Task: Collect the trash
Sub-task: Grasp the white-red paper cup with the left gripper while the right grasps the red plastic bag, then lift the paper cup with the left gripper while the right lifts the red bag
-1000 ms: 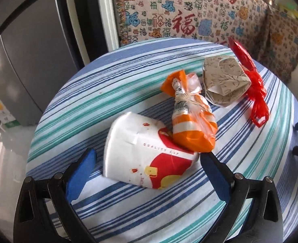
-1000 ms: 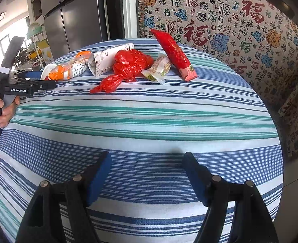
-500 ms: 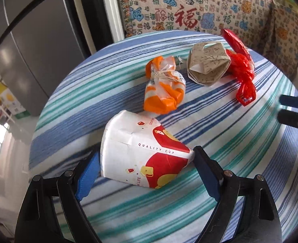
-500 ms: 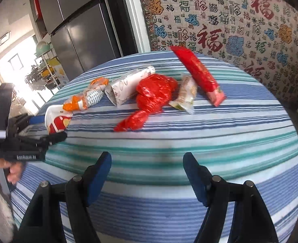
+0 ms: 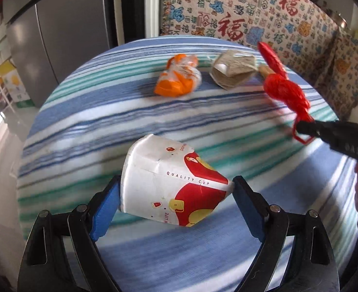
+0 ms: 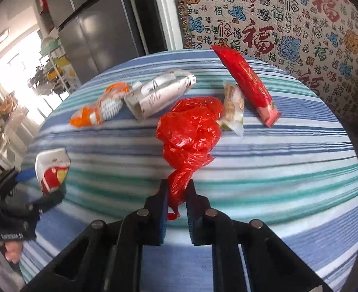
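Since a second ago the right gripper [image 6: 176,196] has closed: its blue pads, then wide apart over bare cloth, now pinch the twisted tail of the red plastic bag [image 6: 191,133], whose crumpled bulk lies on the striped tablecloth [image 6: 288,170] just beyond. The left gripper [image 5: 176,194] has come up to the crushed paper cup [image 5: 169,185], which lies on its side between the pads; both pads touch its ends, and the jaws are opening slightly. Farther off lie an orange wrapper [image 5: 177,79] and a folded paper bag [image 5: 233,71], side by side. Beyond the red bag rest a pale snack packet [image 6: 232,107] and a long red wrapper [image 6: 247,85], near the table's far edge.
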`<state>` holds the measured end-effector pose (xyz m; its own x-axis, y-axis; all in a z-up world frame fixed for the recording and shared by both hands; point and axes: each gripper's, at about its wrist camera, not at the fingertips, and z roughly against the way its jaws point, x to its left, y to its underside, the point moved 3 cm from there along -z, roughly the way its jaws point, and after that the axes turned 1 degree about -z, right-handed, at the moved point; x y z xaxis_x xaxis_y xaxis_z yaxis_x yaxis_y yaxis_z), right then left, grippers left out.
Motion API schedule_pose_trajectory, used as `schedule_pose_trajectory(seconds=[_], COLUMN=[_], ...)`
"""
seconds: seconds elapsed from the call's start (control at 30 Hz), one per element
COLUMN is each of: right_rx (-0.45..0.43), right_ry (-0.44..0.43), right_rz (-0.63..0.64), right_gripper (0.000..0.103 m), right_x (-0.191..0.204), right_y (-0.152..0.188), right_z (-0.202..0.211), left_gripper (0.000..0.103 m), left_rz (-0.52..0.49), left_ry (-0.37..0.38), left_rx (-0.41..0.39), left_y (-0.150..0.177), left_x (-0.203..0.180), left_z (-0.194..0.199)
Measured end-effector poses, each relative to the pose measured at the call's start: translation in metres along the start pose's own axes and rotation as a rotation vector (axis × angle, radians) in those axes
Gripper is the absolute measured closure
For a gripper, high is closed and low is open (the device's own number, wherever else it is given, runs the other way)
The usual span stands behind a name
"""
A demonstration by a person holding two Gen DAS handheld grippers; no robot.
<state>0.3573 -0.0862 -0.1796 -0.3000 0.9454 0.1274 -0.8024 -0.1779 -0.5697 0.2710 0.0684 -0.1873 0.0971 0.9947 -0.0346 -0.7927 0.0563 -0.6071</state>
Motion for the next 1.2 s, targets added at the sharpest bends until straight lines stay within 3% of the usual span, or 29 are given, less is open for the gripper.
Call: schedule_pose_trajectory(seconds=[0.07,0.17,0.2,0.27,0.3,0.47,0.6,0.73,0.93,0.97,1.0,1.03,1.1,1.2], right_rx=[0.020,0.010,0.002,-0.003,-0.007,-0.026,-0.108,-0.193,-0.135,-0.119,-0.100,-0.088,-0.098,-0.132], right_ry=[0.021,0.078,0.082,0.068,0.059,0.072,0.042,0.037,0.037,0.048,0.056,0.059,0.063,0.064], right_rz=[0.052,0.084,0.083,0.056,0.052,0.105,0.047,-0.005,-0.029,-0.027,-0.026,-0.029,-0.043,-0.038], right_gripper=[0.089,0.082,0.062,0.031,0.029,0.030,0.030,0.030,0.030,0.042,0.070,0.069,0.070,0.071], right_x=[-0.010,-0.027,-0.030,-0.038,-0.038,-0.035,-0.032,-0.033,-0.029,-0.028,-0.028,-0.028,-0.030,-0.032], right_y=[0.020,0.046,0.051,0.059,0.062,0.062,0.052,0.038,0.030,0.030,0.031,0.032,0.033,0.034], right_z=[0.014,0.031,0.034,0.037,0.038,0.041,0.057,0.068,0.041,0.038,0.035,0.035,0.042,0.059], left_gripper=[0.005,0.004,0.004,0.004,0.004,0.004,0.003,0.003,0.004,0.005,0.012,0.025,0.030,0.051], left_rz=[-0.006,-0.018,-0.019,-0.018,-0.019,-0.045,-0.052,-0.072,-0.004,-0.003,-0.005,-0.013,-0.023,-0.024], left_ry=[0.046,0.084,0.094,0.110,0.117,0.129,0.124,0.045,0.031,0.032,0.033,0.036,0.053,0.072], left_rx=[0.013,0.023,0.025,0.026,0.028,-0.025,-0.053,-0.016,0.013,0.014,0.010,0.001,-0.009,-0.029], left_y=[0.006,0.010,0.012,0.014,0.015,0.009,0.001,0.001,0.000,0.001,0.002,0.003,0.004,0.005], left_x=[-0.008,-0.011,-0.010,-0.005,-0.003,0.000,-0.006,-0.014,-0.002,-0.002,-0.002,-0.003,-0.004,-0.007], left_z=[0.003,0.009,0.012,0.017,0.018,0.032,0.034,0.015,0.000,0.000,0.002,0.004,0.008,0.014])
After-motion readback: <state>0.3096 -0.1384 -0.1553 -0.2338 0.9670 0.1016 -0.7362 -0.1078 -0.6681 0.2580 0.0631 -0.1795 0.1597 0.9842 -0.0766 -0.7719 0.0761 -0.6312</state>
